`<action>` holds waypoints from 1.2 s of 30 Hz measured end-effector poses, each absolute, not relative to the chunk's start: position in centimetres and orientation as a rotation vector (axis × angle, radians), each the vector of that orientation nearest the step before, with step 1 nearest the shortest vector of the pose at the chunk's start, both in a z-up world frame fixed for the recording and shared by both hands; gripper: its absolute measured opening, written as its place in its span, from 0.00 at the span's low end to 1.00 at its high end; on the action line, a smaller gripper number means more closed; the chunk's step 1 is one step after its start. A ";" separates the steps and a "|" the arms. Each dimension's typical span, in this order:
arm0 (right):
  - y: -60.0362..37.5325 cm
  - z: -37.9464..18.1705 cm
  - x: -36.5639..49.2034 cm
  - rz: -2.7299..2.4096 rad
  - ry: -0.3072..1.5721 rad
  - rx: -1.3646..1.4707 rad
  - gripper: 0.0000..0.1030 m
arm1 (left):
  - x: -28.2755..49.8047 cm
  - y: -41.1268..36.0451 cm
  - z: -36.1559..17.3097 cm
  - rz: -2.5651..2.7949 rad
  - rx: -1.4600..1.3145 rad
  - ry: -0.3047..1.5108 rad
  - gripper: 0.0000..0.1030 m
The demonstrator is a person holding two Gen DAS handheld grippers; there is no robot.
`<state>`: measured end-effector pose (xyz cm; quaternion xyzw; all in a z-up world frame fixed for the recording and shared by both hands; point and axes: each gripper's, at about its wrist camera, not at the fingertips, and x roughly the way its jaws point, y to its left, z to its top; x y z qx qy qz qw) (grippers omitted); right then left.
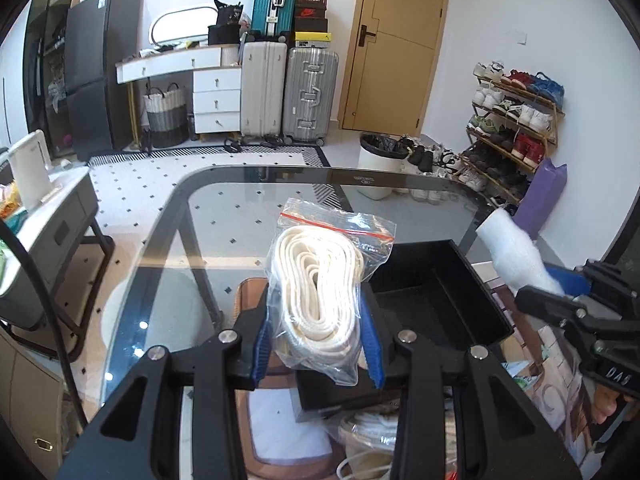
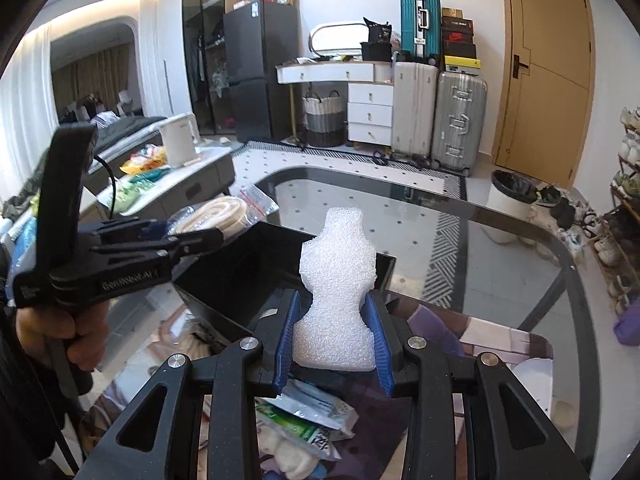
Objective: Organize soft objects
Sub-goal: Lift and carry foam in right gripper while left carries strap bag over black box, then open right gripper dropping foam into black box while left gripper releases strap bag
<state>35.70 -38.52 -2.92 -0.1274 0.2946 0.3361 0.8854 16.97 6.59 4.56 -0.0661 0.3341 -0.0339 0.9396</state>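
Observation:
My left gripper (image 1: 318, 354) is shut on a clear zip bag of coiled white strap (image 1: 320, 280), held upright above the near left edge of an open black box (image 1: 432, 300). My right gripper (image 2: 332, 354) is shut on a white foam piece (image 2: 338, 292), its blue pads pressing the foam's waist just above the box (image 2: 248, 276). The right gripper (image 1: 568, 308) with the foam (image 1: 516, 248) shows at the right of the left wrist view. In the right wrist view a hand holds the left gripper (image 2: 188, 240) with the bag (image 2: 224, 212) at the left.
The box stands on a glass table (image 1: 224, 208). Packets and soft items (image 2: 304, 424) lie on a patterned mat below the grippers. Beyond the table are a white bin (image 1: 378, 160), suitcases (image 1: 308, 96), a shoe rack (image 1: 516, 128) and a side table (image 2: 188, 176).

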 end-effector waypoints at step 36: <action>-35.5 -5.1 39.1 0.684 0.693 -0.314 0.33 | 20.2 3.9 3.2 -0.154 -0.020 0.775 0.36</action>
